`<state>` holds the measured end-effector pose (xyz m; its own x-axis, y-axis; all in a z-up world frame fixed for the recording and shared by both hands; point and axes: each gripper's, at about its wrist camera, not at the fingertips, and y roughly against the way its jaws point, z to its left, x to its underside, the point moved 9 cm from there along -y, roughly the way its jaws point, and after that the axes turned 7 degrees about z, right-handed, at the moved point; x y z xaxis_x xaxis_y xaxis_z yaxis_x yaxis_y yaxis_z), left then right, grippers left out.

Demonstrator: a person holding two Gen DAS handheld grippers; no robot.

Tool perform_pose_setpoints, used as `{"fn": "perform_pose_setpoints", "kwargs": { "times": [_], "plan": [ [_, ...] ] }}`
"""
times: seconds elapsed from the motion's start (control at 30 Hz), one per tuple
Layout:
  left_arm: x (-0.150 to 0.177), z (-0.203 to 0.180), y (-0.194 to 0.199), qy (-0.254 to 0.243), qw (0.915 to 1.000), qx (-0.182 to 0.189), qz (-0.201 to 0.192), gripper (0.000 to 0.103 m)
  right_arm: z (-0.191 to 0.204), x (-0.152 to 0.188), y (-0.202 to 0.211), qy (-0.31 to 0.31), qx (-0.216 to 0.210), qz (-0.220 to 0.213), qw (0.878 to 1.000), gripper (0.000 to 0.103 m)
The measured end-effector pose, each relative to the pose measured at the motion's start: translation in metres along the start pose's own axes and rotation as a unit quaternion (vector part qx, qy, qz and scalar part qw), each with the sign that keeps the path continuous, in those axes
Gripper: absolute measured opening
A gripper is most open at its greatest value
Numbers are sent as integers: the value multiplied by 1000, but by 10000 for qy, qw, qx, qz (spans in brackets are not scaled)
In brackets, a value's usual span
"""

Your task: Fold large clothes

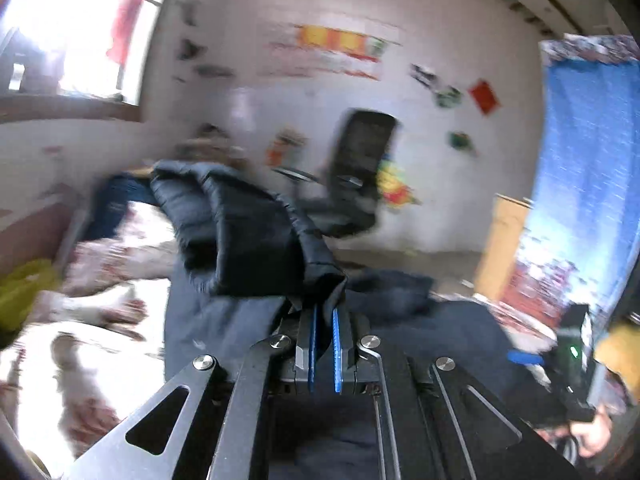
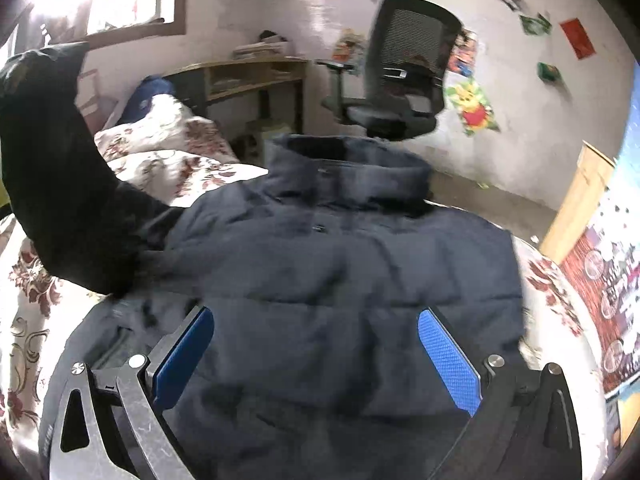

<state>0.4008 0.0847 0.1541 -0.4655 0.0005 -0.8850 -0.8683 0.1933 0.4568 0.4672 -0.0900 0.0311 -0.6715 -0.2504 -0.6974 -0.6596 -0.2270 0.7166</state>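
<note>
A dark navy padded jacket (image 2: 340, 272) lies spread on the bed, its collar toward the far end. My left gripper (image 1: 325, 312) is shut on the cuff of the jacket's sleeve (image 1: 248, 232), and the sleeve hangs lifted above the bed. That raised sleeve (image 2: 52, 168) rises at the left in the right wrist view. My right gripper (image 2: 316, 344) is open above the jacket's lower body, its blue pads (image 2: 448, 360) wide apart with only cloth lying beneath them.
A floral quilt (image 2: 168, 148) covers the bed. A black office chair (image 2: 404, 76) and a wooden desk (image 2: 248, 76) stand by the far wall. A blue curtain (image 1: 588, 168) hangs at the right. A yellow-green item (image 1: 24, 292) lies at the left.
</note>
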Motion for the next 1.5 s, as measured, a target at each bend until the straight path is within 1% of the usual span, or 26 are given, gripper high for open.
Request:
{"fn": "perform_pose_setpoints", "kwargs": {
  "times": [0.03,0.1,0.13,0.2,0.27,0.3,0.4,0.47,0.57,0.6,0.67,0.7,0.77,0.83,0.87,0.93,0.97,1.0,1.07,1.1,1.17,1.27,1.4,1.43,1.47,1.5],
  "plan": [
    [6,-21,-15,-75,9996,211,142,4,-12,3,3,-72,20,6,10000,103],
    [14,-48,-31,-181,9986,401,307,4,-31,8,8,-207,36,27,9998,103],
    [23,-65,-48,-207,9970,568,489,4,-42,12,10,-265,65,53,9996,103],
    [39,-84,-63,-199,9942,763,731,4,-60,19,12,-309,184,100,9993,103],
    [54,-106,-82,-227,9893,1003,1039,4,-75,26,12,-338,285,146,9989,103],
    [67,-121,-95,-294,9847,1155,1271,4,-84,30,11,-375,323,178,9986,103],
    [91,-152,-114,-534,9753,1353,1664,4,-99,40,8,-513,325,234,9979,103],
    [104,-171,-122,-715,9701,1387,1859,4,-106,46,4,-621,288,285,9972,103],
    [116,-185,-128,-818,9651,1495,1986,4,-115,55,-1,-719,293,337,9964,103],
    [123,-182,-125,-809,9646,1518,1999,6,-117,57,-2,-728,303,337,9963,103],
    [127,-184,-126,-774,9622,1641,2031,11,-120,61,-2,-754,286,329,9962,103],
    [129,-183,-122,-747,9615,1694,2029,16,-120,61,-3,-768,270,331,9961,103],
    [131,-179,-118,-666,9611,1754,2028,29,-118,62,-3,-783,239,333,9961,103],
    [133,-171,-108,-571,9631,1771,1946,53,-117,61,-2,-773,199,323,9963,103],
    [131,-167,-103,-539,9647,1756,1884,58,-115,60,-2,-771,164,308,9964,103],
    [128,-162,-95,-555,9695,1608,1765,68,-112,58,0,-796,1,250,9965,103],
    [126,-158,-92,-579,9717,1486,1745,69,-110,57,3,-856,-154,215,9960,103],
    [124,-153,-89,-626,9746,1283,1724,71,-108,57,3,-917,-287,203,9952,103],
    [125,-143,-87,-683,9775,953,1756,72,-103,57,4,-1027,-575,217,9928,103],
    [126,-134,-87,-723,9786,651,1814,72,-99,58,2,-1067,-720,255,9914,103],
    [130,-121,-87,-784,9782,264,1905,72,-92,59,-3,-1110,-892,355,9892,103],
    [132,-99,-85,-801,9776,-194,1934,72,-86,63,-16,-1222,-922,520,9868,103],
    [137,-77,-80,-833,9765,-519,1919,72,-84,75,-36,-1706,-959,802,9774,102],
    [139,-73,-79,-841,9761,-564,1921,73,-82,78,-39,-1808,-998,865,9746,99],
    [140,-69,-78,-846,9757,-612,1928,73,-80,81,-42,-1861,-1014,908,9731,92],
    [141,-65,-77,-845,9751,-665,1939,73,-78,85,-44,-1916,-1001,969,9715,89]
  ]
}}
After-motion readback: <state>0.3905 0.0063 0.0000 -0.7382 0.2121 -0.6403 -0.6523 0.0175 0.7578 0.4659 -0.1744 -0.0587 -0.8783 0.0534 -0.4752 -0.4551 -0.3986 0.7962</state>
